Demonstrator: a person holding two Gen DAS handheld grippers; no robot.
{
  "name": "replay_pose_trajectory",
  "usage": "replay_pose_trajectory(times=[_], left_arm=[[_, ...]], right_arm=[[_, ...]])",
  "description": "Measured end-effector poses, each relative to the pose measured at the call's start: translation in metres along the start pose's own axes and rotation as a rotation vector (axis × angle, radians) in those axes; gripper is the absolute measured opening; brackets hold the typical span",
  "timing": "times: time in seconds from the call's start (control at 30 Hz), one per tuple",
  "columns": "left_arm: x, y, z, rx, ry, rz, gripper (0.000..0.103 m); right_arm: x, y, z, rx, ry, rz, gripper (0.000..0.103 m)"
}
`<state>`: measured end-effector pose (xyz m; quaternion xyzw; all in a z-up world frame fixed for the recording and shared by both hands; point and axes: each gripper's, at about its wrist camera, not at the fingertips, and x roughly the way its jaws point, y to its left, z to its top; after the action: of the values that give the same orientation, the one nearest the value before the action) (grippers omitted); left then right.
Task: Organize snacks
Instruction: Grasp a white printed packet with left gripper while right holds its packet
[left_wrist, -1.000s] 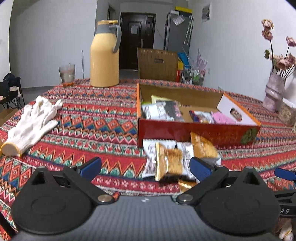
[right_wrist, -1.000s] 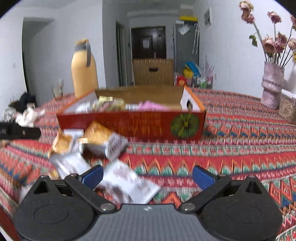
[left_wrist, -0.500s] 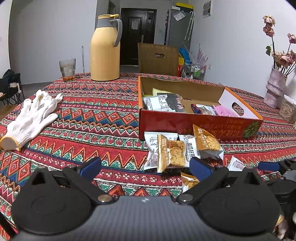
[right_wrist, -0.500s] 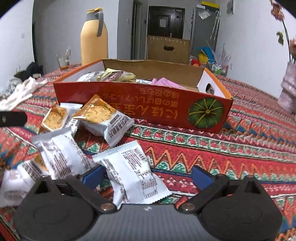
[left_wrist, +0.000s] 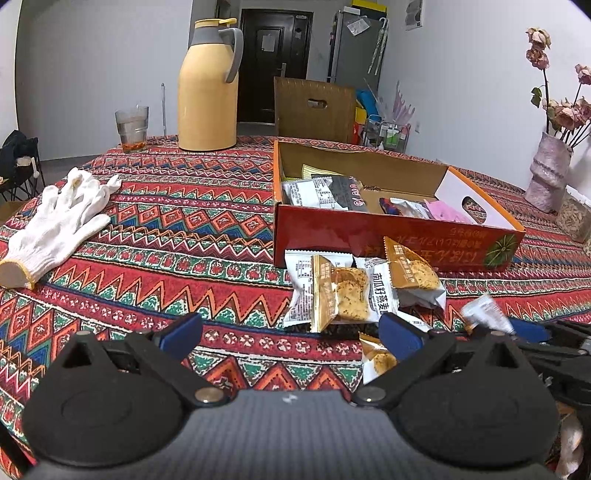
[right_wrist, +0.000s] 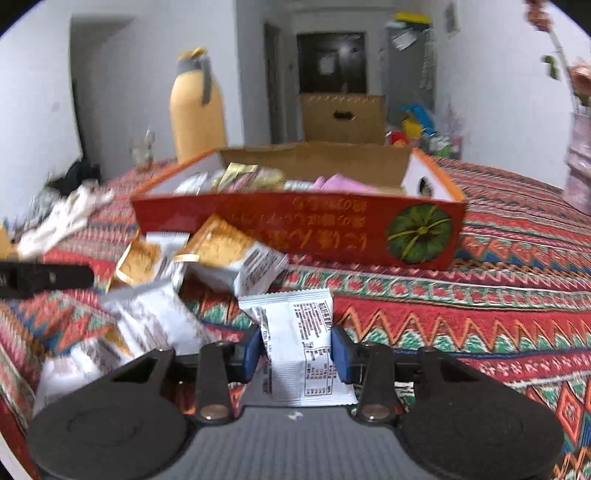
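Packet (right_wrist: 295, 354) is pinched in my right tool (right_wrist: 295, 352); left tool (left_wrist: 291, 338) gapes empty. The slick wrapper could slip before reaching the box (right_wrist: 295, 229).

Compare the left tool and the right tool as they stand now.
The left tool is wide open with nothing between its blue pads; the right tool is shut on a white snack packet. The left tool sits before the loose snack pile without touching it; the right tool carries its packet facing the red box. Both have black arms and blue pads.
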<state>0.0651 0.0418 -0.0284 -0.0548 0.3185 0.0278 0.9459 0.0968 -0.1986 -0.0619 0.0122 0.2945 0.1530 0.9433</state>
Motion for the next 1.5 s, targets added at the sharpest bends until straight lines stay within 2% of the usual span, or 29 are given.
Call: replay_pose_trajectory(times=[0.07,0.27,0.57,0.87,1.07,1.27,1.5], left_arm=[[0.001,0.000,0.000,-0.001,0.002,-0.002,0.103],[-0.003,-0.003,-0.002,0.005,0.002,-0.012,0.103],[-0.013,-0.013,-0.013,0.053,0.018,-0.039,0.103],[-0.022,-0.018,-0.036,0.107,0.066,-0.078,0.103],[-0.019,-0.024,-0.049,0.151,0.108,-0.111,0.103],[-0.006,-0.031,-0.054,0.185,0.133,-0.109,0.103],[-0.004,-0.038,-0.059,0.212,0.098,-0.122,0.103]], right_arm=[[-0.010,-0.003,-0.001,0.034,-0.042,-0.002,0.039],[-0.028,-0.010,-0.003,0.055,-0.090,-0.020,0.039],[-0.041,-0.014,-0.016,0.082,-0.090,-0.032,0.039],[-0.065,-0.009,-0.028,0.086,-0.118,-0.030,0.040],[-0.078,-0.007,-0.035,0.089,-0.126,-0.032,0.040],[-0.086,-0.006,-0.040,0.088,-0.131,-0.035,0.040],[-0.090,-0.007,-0.043,0.094,-0.130,-0.040,0.040]])
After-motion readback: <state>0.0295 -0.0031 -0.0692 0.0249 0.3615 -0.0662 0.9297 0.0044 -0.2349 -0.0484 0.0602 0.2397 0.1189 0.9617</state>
